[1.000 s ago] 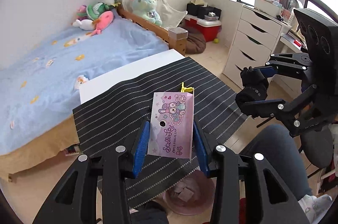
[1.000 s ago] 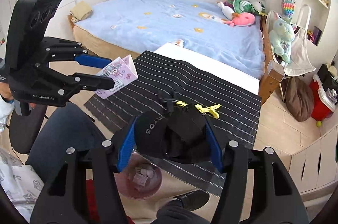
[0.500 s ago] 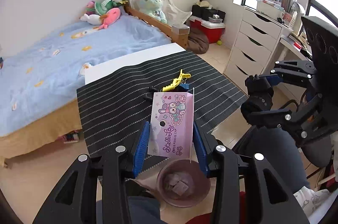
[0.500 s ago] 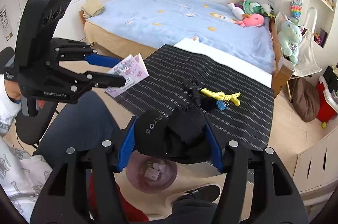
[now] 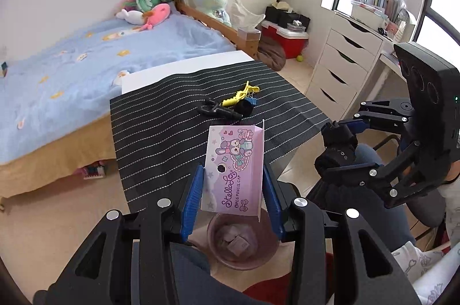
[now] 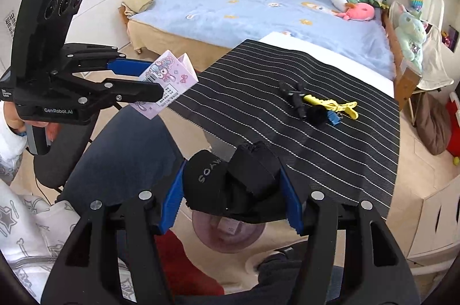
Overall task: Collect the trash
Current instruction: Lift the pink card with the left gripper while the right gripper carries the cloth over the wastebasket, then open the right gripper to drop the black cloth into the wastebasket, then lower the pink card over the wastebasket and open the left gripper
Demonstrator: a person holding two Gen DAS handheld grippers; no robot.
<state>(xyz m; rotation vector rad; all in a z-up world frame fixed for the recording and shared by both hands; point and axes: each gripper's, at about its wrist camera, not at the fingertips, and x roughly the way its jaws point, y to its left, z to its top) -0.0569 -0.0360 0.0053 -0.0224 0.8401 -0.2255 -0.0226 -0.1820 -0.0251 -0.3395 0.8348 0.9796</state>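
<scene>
The left gripper [image 5: 233, 197] is squeezing a pink box [image 5: 234, 171] between its two blue fingers [image 5: 192, 200] – the box has cartoon animals on it and the words "pencil cap". The box stands up tall in the grip, with its open top pointing away toward the table. Right under it, down on the floor, sits a round pink bin [image 5: 244, 243] with some crumpled paper inside. The right gripper [image 6: 231, 194] is holding a bundle of black cloth [image 6: 230, 181] with white letters on it, and its blue pads press on both sides of the bundle. The same pink bin [image 6: 227, 236] peeks out below that bundle too, so both things hang just above it. In the right wrist view the left gripper [image 6: 156, 80] shows up off to the left, held by a hand [image 6: 17, 120] in a white sleeve, with the pink box [image 6: 169, 82] sticking out past its tips. In front of both grippers is a table covered with a black striped mat [image 5: 184, 132]. On the mat – well apart from the grippers – lies a small heap of clips: a yellow clip [image 5: 240, 96], a black clip [image 5: 215, 109] and a little blue one [image 6: 333, 118], all touching or just beside each other. Behind the table is a bed with a blue blanket [image 5: 86, 66] and soft toys [image 5: 146, 8] near the wall.
</scene>
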